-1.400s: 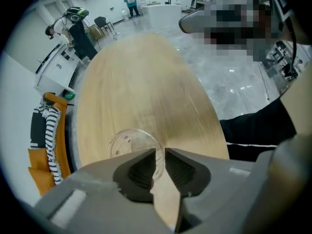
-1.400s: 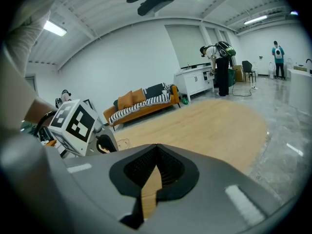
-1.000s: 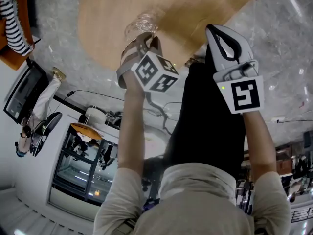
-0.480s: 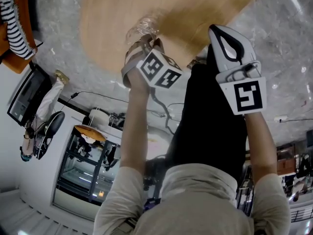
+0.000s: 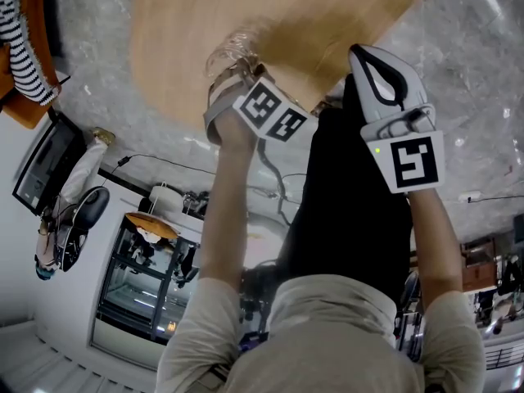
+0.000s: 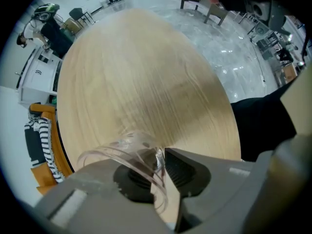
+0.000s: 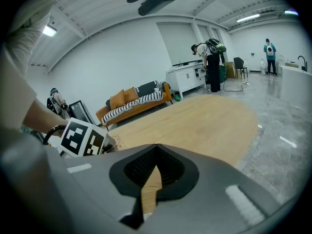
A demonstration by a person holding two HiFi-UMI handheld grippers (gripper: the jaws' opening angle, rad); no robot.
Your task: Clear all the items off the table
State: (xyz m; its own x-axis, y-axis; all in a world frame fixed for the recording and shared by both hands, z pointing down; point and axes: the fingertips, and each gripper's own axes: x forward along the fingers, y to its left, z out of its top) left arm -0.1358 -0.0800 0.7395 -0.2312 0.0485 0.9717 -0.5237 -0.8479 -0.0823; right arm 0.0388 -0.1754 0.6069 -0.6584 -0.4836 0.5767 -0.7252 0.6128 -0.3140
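Observation:
A clear plastic cup [image 5: 237, 43] hangs over the near edge of the oval wooden table [image 5: 270, 15]. My left gripper [image 5: 244, 68] is shut on its rim. In the left gripper view the jaws pinch the cup's thin wall [image 6: 157, 161], and the cup [image 6: 122, 150] bulges to the left above the bare tabletop [image 6: 146, 72]. My right gripper [image 5: 368, 56] is held beside it at the right, shut, with nothing in it. In the right gripper view its jaw tips [image 7: 156, 149] meet in front of the table [image 7: 195, 121]. I see no other item on the table.
Grey marble floor [image 5: 475, 72] surrounds the table. An orange sofa with a striped cushion [image 7: 136, 96] stands beyond the table's far side. A person in black [image 7: 213, 67] stands by white cabinets. A glass display case [image 5: 135, 277] is behind me.
My left gripper has shifted a little to the right and turned, still holding the cup. The right gripper has hardly moved.

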